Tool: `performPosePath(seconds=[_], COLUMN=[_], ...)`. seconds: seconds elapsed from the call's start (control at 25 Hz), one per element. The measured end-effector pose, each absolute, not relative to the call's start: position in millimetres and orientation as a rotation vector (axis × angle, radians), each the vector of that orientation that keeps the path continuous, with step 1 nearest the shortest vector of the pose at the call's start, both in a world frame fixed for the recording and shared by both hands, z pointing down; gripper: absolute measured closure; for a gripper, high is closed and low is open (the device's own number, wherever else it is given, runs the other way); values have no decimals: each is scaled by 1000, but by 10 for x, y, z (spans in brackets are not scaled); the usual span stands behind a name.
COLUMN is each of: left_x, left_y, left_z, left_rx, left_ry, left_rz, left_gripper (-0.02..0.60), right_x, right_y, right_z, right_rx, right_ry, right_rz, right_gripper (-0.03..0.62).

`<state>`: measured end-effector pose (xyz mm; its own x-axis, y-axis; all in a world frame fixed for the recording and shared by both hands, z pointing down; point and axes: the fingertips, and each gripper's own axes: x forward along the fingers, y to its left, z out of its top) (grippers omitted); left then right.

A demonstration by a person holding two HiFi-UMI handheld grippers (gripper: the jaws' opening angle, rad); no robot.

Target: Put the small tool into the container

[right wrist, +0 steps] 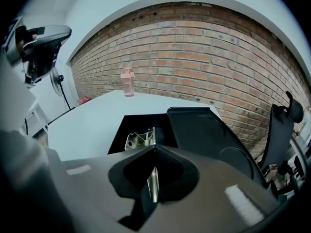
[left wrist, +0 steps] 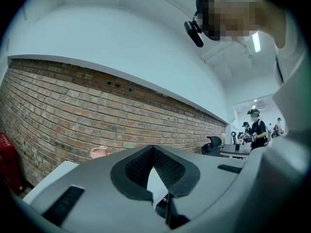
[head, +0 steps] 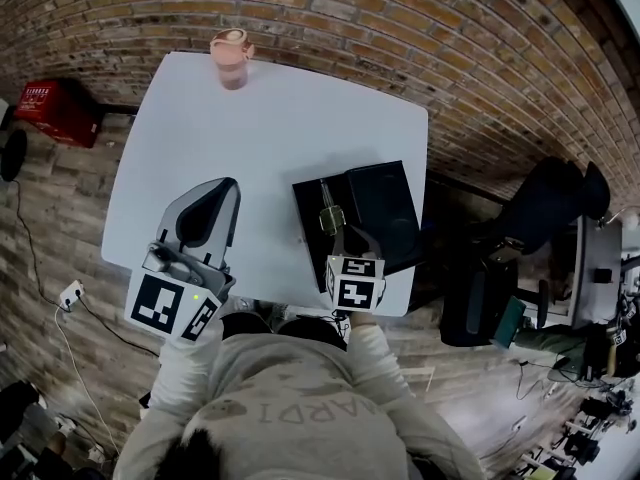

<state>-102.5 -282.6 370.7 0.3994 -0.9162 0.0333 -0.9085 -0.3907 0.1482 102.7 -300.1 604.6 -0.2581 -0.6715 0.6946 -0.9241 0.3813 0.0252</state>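
Note:
A small metal tool (head: pixel 331 218) (right wrist: pixel 140 140) sticks out of my right gripper (head: pixel 335 232) (right wrist: pixel 154 148), which is shut on it. The tool hangs over the open black container (head: pixel 308 200) (right wrist: pixel 127 125) at the table's front right. The container's black lid (head: pixel 385 203) (right wrist: pixel 199 130) lies folded out to the right. My left gripper (head: pixel 214 188) (left wrist: pixel 153 147) is over the table's front left, lifted and pointing at the brick wall. Its jaws are shut with nothing between them.
A pink cup (head: pixel 231 56) (right wrist: pixel 128 81) (left wrist: pixel 99 152) stands at the far edge of the white table (head: pixel 280 118). A red box (head: pixel 55 108) and a power strip (head: pixel 70 293) lie on the floor at left. A black office chair (head: pixel 545 213) stands at right.

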Motion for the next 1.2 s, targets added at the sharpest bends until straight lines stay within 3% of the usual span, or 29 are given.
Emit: performPosePath(seconds=[1.2], left_x=[-1183], left_y=[-2582], left_z=[3638], left_rx=[2497], left_ry=[-1680], left_rz=[-87], left_gripper=[577], right_x=[571], right_y=[-2809], right_z=[6219], right_rx=[1121], right_ry=[-2061], right_rz=[467], right_gripper=[523])
